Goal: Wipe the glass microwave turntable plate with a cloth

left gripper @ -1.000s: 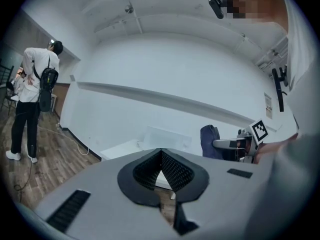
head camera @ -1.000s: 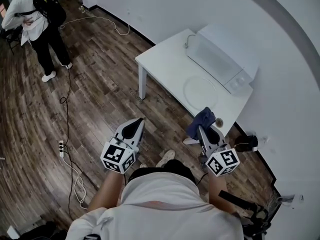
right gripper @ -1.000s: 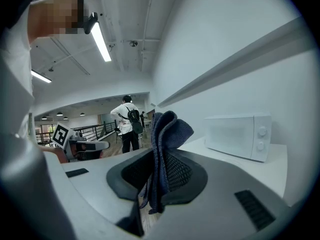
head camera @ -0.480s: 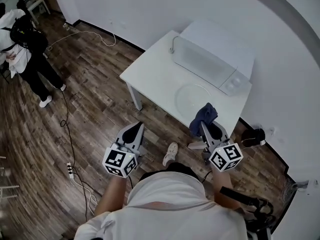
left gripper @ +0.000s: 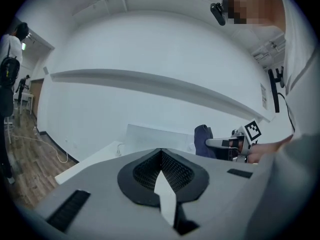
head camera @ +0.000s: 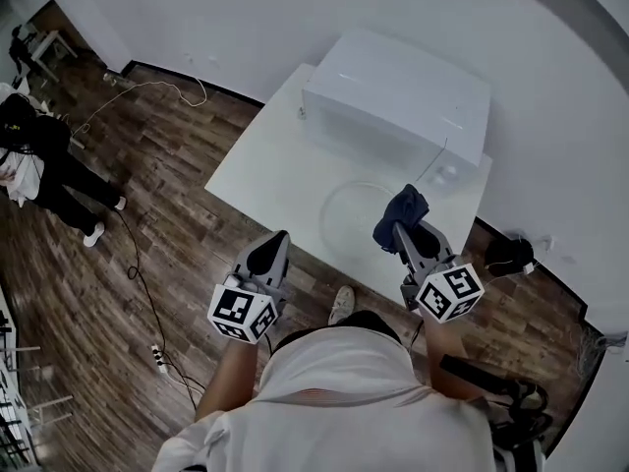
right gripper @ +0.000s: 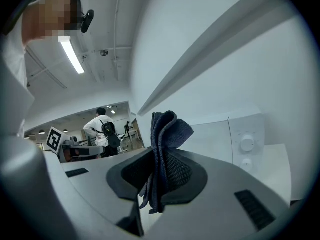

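We have stepped closer in the last second, so the bench [head camera: 260, 175] and its microwave [head camera: 393, 96] now sit squarely ahead. The glass turntable plate [head camera: 344, 209] lies flat in front of the microwave. Our right tongs [head camera: 399, 230] are clamped on the dark blue cloth [head camera: 403, 207], held up beside the plate's right rim (not touching it, as far as we can judge), while the left tongs [head camera: 278, 236] are pressed together on nothing, over the bench's near edge. Wiping has not begun; lowering the cloth onto the glass looks next.

The cloth [head camera: 404, 208] hides the right rim of the glass plate [head camera: 352, 214].
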Motion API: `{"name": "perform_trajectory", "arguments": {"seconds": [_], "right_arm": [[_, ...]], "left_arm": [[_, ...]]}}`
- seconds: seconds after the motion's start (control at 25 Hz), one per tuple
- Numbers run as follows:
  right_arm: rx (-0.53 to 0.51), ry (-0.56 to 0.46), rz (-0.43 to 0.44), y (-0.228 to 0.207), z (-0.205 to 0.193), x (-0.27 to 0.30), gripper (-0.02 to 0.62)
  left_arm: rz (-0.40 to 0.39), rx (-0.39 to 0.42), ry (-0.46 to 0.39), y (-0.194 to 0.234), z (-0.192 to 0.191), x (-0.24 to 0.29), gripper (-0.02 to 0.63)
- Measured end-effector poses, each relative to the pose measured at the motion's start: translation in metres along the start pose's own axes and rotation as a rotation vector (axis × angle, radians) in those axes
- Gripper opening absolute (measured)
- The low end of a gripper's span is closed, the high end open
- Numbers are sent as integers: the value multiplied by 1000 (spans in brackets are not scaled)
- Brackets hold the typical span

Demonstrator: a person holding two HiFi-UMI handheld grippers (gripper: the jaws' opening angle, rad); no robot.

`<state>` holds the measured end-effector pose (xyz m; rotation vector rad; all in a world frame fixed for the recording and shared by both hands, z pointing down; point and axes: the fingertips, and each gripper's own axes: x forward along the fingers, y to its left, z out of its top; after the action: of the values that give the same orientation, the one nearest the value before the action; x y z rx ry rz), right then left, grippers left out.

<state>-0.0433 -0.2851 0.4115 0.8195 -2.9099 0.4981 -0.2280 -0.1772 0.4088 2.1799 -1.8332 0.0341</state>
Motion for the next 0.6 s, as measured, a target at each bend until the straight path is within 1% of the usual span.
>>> {"name": "perform_trajectory", "arguments": {"seconds": [0.12, 0.24, 0.44, 0.6], "right_arm": [[39, -4, -29, -32, -2, 5, 61], [82, -5, -81, -60, -7, 2, 61], [118, -4, -146, -88, -19, -5, 61], [140, 12, -224, -98, -33, -11, 61]], "left_arm": [[-27, 25, 25, -4, 9, 37, 11], [-71, 47, 55, -12, 11, 67, 11], [-137, 60, 100, -12, 3, 114, 11], [-232, 65, 126, -14, -5, 146, 11]]}}
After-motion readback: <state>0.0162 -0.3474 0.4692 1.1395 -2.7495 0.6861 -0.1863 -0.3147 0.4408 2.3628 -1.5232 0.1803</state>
